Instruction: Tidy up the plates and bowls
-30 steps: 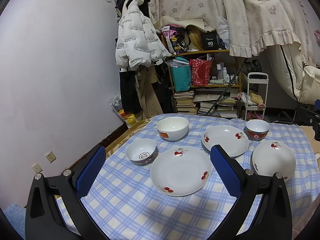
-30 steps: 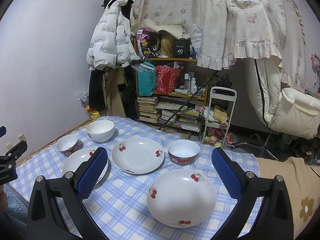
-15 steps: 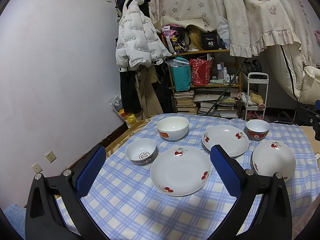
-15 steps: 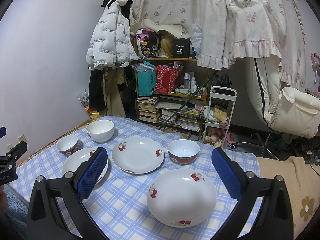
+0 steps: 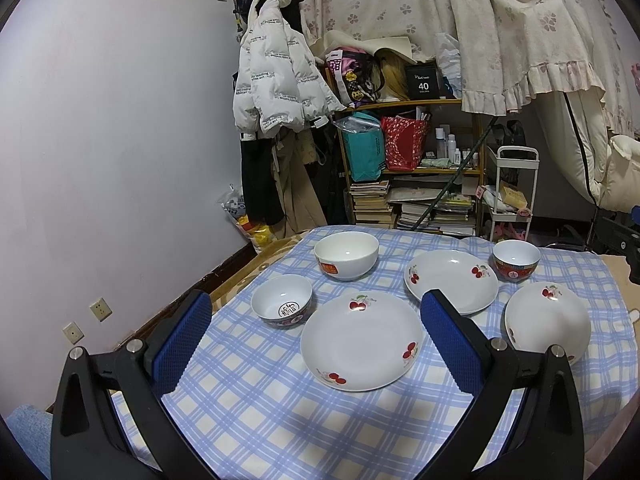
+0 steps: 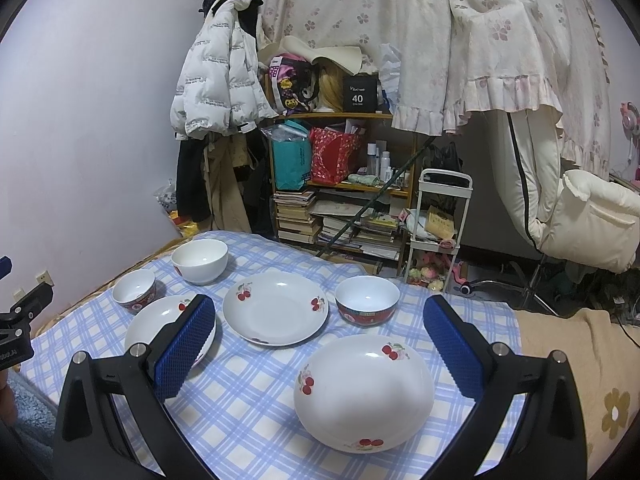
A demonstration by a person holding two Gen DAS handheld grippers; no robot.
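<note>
A: How far along is it?

B: Not begun, I'd judge. The left gripper [image 5: 316, 340] and right gripper [image 6: 320, 344] both hover with fingers spread wide, holding nothing, and no dish sits on another.

A: Nearest first?

B: On the checked tablecloth [image 6: 248, 396], an upturned cherry plate [image 6: 363, 390] lies dome-up, rim down, by the right gripper. A flat cherry plate [image 5: 361, 340] faces up before the left one.

A: Beyond those?

B: A third plate [image 6: 275, 308] in the middle, then three bowls, mouths up (round, so no long axis): blue-rimmed bowl [image 5: 281, 300], red bowl [image 6: 367, 300], white bowl [image 5: 346, 255] farthest.
</note>
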